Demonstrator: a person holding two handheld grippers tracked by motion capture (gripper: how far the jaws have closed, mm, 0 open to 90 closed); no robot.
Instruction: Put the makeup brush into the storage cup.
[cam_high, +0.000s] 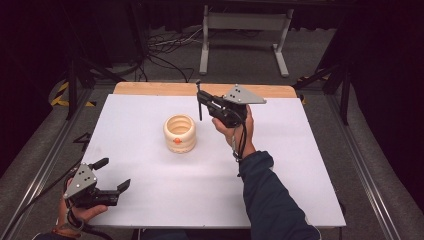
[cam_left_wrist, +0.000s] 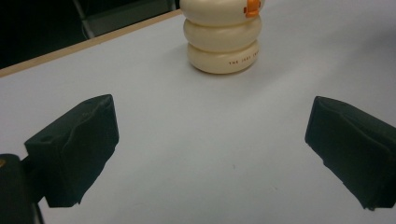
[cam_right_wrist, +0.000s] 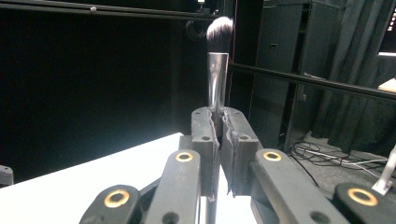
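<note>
The right gripper (cam_right_wrist: 218, 122) pinches a metal-ferruled, soft-bristled brush (cam_right_wrist: 218, 74) upright; the left gripper (cam_left_wrist: 210, 154) is spread wide; a ribbed, glossy cream holder (cam_high: 179, 133) stands on the white table (cam_high: 280, 165).

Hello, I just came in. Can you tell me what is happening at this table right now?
A person works at a white table with a gripper in each hand. The right gripper is raised beyond the cream ringed holder and is shut on a makeup brush, bristles pointing up. The left gripper rests low at the near left corner, jaws open and holding nothing, facing the holder. The brush is not yet in the holder.
</note>
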